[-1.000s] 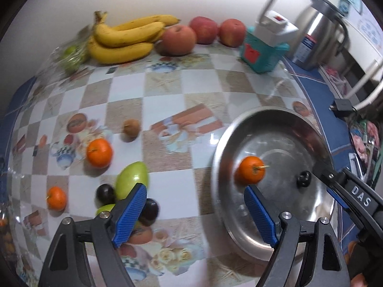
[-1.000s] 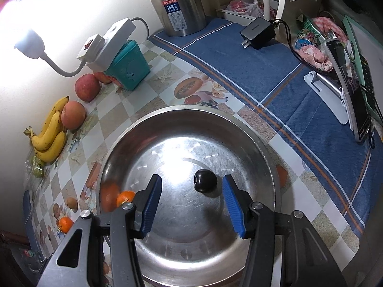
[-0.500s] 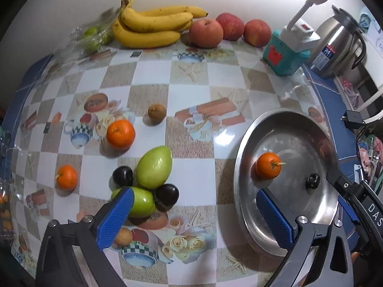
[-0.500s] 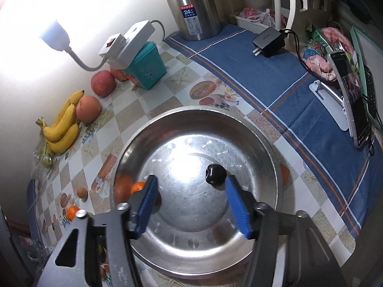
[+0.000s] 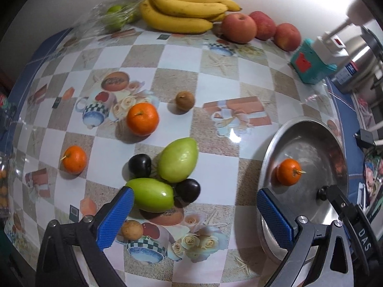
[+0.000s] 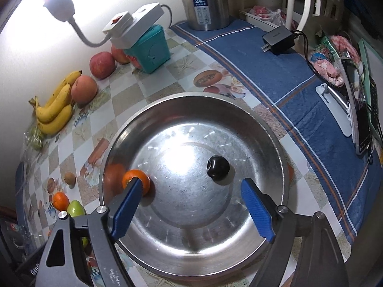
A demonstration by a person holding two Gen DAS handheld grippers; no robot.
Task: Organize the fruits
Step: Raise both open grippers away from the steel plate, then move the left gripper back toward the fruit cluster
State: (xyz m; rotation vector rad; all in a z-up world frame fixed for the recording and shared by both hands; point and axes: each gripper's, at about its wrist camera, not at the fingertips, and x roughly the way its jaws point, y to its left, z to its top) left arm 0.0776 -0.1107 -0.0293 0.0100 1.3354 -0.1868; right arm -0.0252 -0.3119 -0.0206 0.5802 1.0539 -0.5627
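Observation:
A steel plate (image 6: 239,251) (image 5: 311,129) holds a small orange (image 5: 288,171) (image 6: 136,181) and a black plum (image 6: 217,167). On the checked cloth lie two green mangoes (image 5: 178,160) (image 5: 153,195), two dark plums (image 5: 140,165) (image 5: 188,190), a big orange (image 5: 142,119), a small orange (image 5: 74,159) and a brown fruit (image 5: 184,100). My left gripper (image 5: 194,212) is open and empty, just in front of the mango pile. My right gripper (image 6: 191,205) is open and empty over the plate's near side.
Bananas (image 5: 184,14) and three red apples (image 5: 239,27) line the back wall, beside a bag of green fruit (image 5: 115,18). A teal box (image 6: 148,50) with a power strip, a steel flask (image 6: 205,0), a charger (image 6: 278,40) and clutter sit to the right.
My left gripper has swung left, away from the plate, so the mango pile now lies between its fingers' line. My right gripper has drawn back a little and opened wider.

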